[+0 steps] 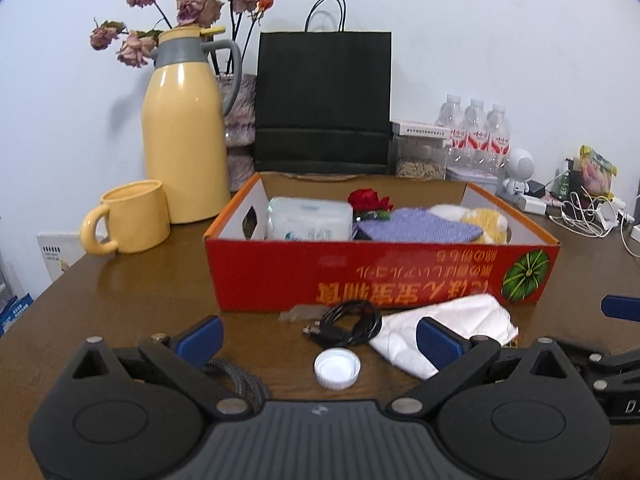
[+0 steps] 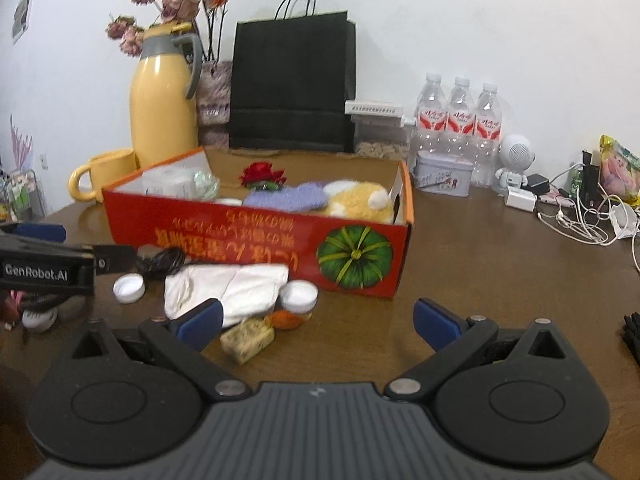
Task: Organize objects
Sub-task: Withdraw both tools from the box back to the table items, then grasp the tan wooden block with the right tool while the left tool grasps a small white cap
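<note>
With both sets of jaws released and empty, the cap [image 1: 337, 368] at twelve o'clock is best straddled squarely, then dropped into the box [image 1: 380, 276].

- Box [image 1: 376, 276]: red cardboard, open top, pumpkin picture and upside-down print on its near wall; stands on the table.
- In the box: a wipes pack [image 1: 310, 218] at the left, a red flower [image 1: 370, 200] toward the back, a purple cloth [image 1: 416, 228] in the middle, a yellow-white plush [image 1: 484, 220] at the right.
- Black cable [image 1: 348, 328]: coiled, just in front of the box.
- White cloth [image 1: 452, 328]: crumpled, touching the cable's right side.
- White cap [image 1: 337, 368]: open side up, nearer than the cable.
- White jar [image 2: 298, 296]: beside the cloth, against the box.
- Two wrapped snacks [image 2: 248, 338]: near the jar.
</note>
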`<state>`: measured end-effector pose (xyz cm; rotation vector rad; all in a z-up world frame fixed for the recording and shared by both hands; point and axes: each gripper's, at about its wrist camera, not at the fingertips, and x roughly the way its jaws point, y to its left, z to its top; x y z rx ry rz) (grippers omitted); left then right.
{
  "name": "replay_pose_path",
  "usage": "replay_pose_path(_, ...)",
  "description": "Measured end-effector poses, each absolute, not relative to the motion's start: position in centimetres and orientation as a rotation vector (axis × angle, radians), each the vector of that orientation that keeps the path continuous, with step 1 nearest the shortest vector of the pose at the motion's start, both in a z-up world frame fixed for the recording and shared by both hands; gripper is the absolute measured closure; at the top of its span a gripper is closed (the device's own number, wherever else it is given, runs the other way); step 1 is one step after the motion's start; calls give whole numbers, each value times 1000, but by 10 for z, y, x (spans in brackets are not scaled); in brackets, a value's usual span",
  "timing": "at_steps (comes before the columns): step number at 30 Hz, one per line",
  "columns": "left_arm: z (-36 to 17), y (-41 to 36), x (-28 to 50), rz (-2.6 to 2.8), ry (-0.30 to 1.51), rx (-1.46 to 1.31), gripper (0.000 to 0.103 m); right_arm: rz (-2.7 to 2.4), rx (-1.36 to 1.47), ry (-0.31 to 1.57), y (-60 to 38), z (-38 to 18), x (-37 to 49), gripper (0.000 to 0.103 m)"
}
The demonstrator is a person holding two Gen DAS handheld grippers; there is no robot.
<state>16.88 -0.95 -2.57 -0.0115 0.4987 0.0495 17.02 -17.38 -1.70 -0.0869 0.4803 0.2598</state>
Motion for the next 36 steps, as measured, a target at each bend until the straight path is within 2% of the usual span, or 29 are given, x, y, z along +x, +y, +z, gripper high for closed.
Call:
replay_pose_path(12,-38,-8,177,45,612,1,0,264,-151,604,-155,-31,176,0)
replay_pose_path(14,-39,-6,179,42,625,-8,0,276,-138,618,-152,-32,180,5)
replay_pose_path(17,-42,-5,184,55,651,-13,0,301,-118,658,-146,-35,189,17)
replay_pose_path(25,-51,0,206,104,716,-32,6,315,-94,669,-140,-36,195,23)
replay_pose_path(27,-52,-1,207,107,707,-25,10,320,-93,665,-140,-36,195,32)
replay_pose_path(28,-51,-1,205,100,695,-20,22,325,-92,661,-139,-35,194,37)
replay_pose_path(29,-50,-2,202,87,679,-17,42,329,-90,656,-139,-35,194,47)
replay_pose_path(30,-49,-3,200,74,666,-16,52,336,-86,651,-140,-34,193,59)
replay_pose_path(32,-48,-4,198,28,656,-24,58,362,-74,645,-140,-33,192,70)
replay_pose_path(36,-46,-1,195,-1,648,-58,59,384,-63,642,-140,-32,190,70)
